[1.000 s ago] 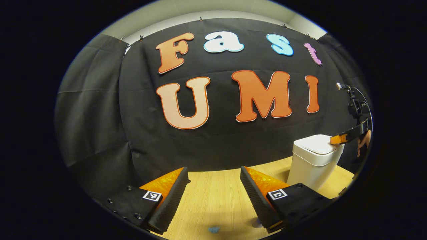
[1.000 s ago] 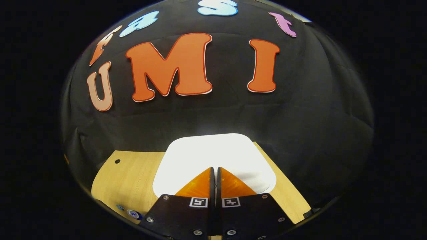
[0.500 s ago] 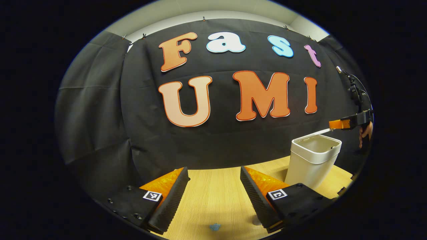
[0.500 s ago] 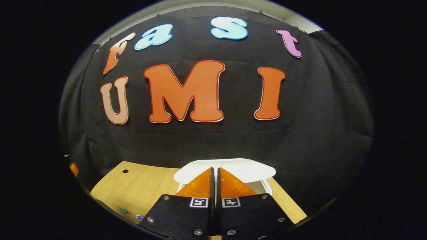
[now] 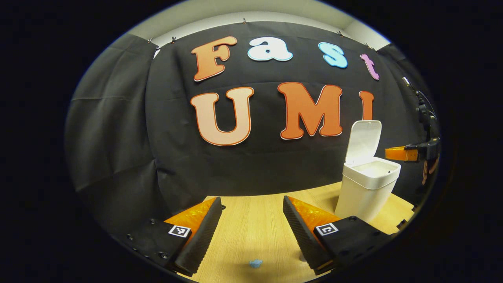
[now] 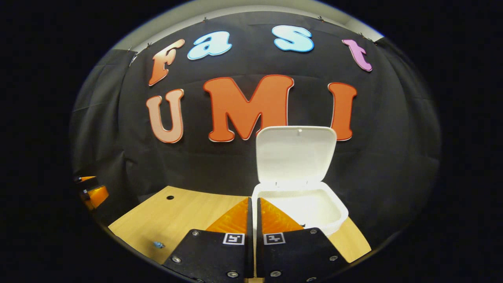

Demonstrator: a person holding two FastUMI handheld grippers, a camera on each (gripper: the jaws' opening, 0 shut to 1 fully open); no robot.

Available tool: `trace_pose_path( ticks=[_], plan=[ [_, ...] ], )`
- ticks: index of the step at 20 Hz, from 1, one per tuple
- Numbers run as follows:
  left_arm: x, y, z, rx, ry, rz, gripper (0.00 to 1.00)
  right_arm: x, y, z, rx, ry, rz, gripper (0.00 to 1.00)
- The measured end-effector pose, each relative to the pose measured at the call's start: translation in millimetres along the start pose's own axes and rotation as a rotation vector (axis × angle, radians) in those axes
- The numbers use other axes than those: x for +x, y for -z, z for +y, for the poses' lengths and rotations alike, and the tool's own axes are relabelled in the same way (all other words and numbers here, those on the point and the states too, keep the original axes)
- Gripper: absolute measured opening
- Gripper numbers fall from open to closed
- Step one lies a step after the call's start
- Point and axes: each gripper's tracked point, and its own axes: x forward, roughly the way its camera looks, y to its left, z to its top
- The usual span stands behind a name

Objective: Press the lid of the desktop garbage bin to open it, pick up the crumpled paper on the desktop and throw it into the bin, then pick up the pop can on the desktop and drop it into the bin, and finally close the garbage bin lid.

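The white desktop bin (image 5: 367, 192) stands at the right of the wooden table with its lid (image 5: 364, 138) swung upright. In the right gripper view the bin's inside (image 6: 310, 208) lies open just ahead, the lid (image 6: 295, 155) standing behind it. My right gripper (image 6: 253, 200) is shut with nothing between its fingers, near the bin's front rim. From the left gripper view, the right gripper (image 5: 393, 153) hovers to the right of the bin mouth, held by a hand. My left gripper (image 5: 252, 201) is open over the table, left of the bin.
A small blue scrap (image 5: 255, 263) lies on the table (image 5: 251, 232) below the left gripper's fingers, and shows as the blue scrap (image 6: 158, 245) near the front edge. The left gripper (image 6: 88, 188) sits at the far left. A small hole (image 6: 170, 197) marks the tabletop.
The bin lid has gone from closed, under the right gripper's tips, to fully upright. The right gripper has lifted and drawn back from the bin. The left gripper has barely moved.
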Motion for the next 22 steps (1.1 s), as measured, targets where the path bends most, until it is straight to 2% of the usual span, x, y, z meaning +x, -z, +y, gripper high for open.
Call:
trace_pose_path(
  ticks=[1,3,4,5,6,9,10,12,14,17,19,20,22],
  plan=[
    [-0.7,1.0,0.3,0.000,0.000,0.003,0.99,-2.3,6.0,8.0,-0.006,-0.018,0.006,0.05],
    [-3.7,4.9,2.3,0.003,-0.002,0.013,0.99,-5.7,18.1,23.5,-0.014,-0.052,0.026,0.16],
    [-5.1,7.1,2.9,0.003,-0.004,0.018,0.99,-7.4,23.9,28.7,-0.016,-0.064,0.034,0.29],
    [-6.0,7.8,3.5,0.001,-0.007,0.022,0.99,-8.2,28.8,35.3,-0.017,-0.078,0.043,0.35],
    [-7.1,9.9,5.2,-0.002,-0.010,0.028,0.99,-8.3,34.0,41.4,-0.016,-0.095,0.053,0.46],
    [-9.6,17.6,8.7,-0.011,-0.023,0.050,1.00,-11.9,53.5,58.5,-0.008,-0.149,0.087,0.59],
    [-10.0,20.9,9.2,-0.015,-0.027,0.061,0.99,-12.3,60.0,63.0,-0.010,-0.164,0.098,0.71],
    [-11.4,29.0,8.5,-0.029,-0.031,0.091,0.99,-13.7,74.8,72.2,-0.022,-0.197,0.128,0.80],
    [-14.4,41.3,9.3,-0.050,-0.042,0.134,0.99,-16.0,89.1,80.6,-0.035,-0.232,0.162,0.87],
    [-17.4,53.8,9.3,-0.067,-0.063,0.183,1.00,-17.4,106.5,96.4,-0.053,-0.291,0.207,0.93],
    [-18.5,62.3,9.6,-0.066,-0.077,0.209,0.97,-19.1,119.1,108.1,-0.065,-0.336,0.232,0.94],
    [-20.0,68.2,9.5,-0.069,-0.079,0.224,1.00,-21.6,126.2,113.2,-0.072,-0.358,0.245,0.94],
    [-21.7,80.4,8.1,-0.086,-0.081,0.262,0.99,-28.5,143.4,119.6,-0.086,-0.395,0.268,0.94]
  ],
)
